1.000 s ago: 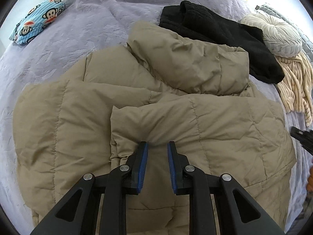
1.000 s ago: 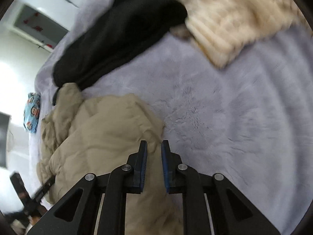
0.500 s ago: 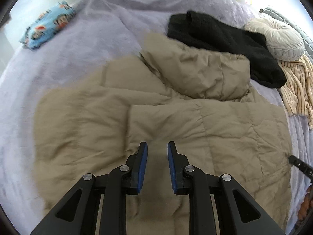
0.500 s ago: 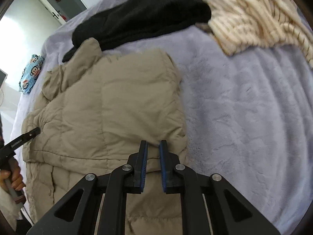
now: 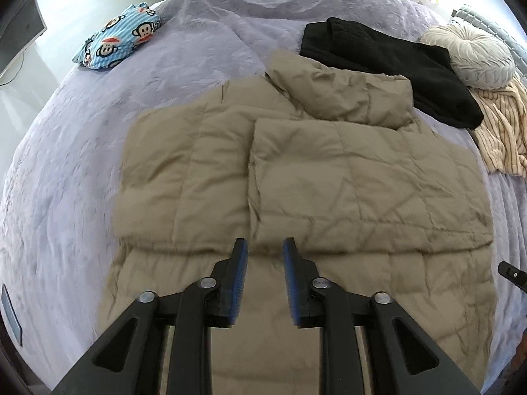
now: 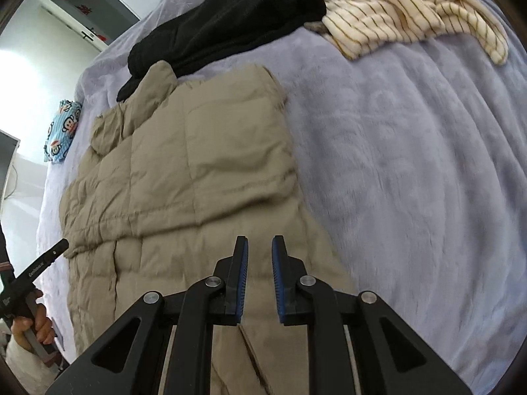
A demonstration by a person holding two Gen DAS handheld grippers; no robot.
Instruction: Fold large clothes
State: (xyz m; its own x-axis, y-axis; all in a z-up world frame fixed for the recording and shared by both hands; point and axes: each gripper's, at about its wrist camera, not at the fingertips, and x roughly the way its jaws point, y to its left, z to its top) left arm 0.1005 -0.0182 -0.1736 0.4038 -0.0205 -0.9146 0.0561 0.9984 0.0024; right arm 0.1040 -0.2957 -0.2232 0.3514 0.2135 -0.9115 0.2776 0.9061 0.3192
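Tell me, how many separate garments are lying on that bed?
3: a tan puffer coat spread in the middle, a black garment behind it, and a cream striped one at the right. More may be hidden.

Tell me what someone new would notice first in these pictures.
A big tan puffer coat lies spread over the middle of a lilac bedspread, its sides folded inward. Beyond it sit a black garment and a striped cream one; a blue monkey-print bundle lies at the far left edge. Both grippers hover above the coat, nothing between their jaws.
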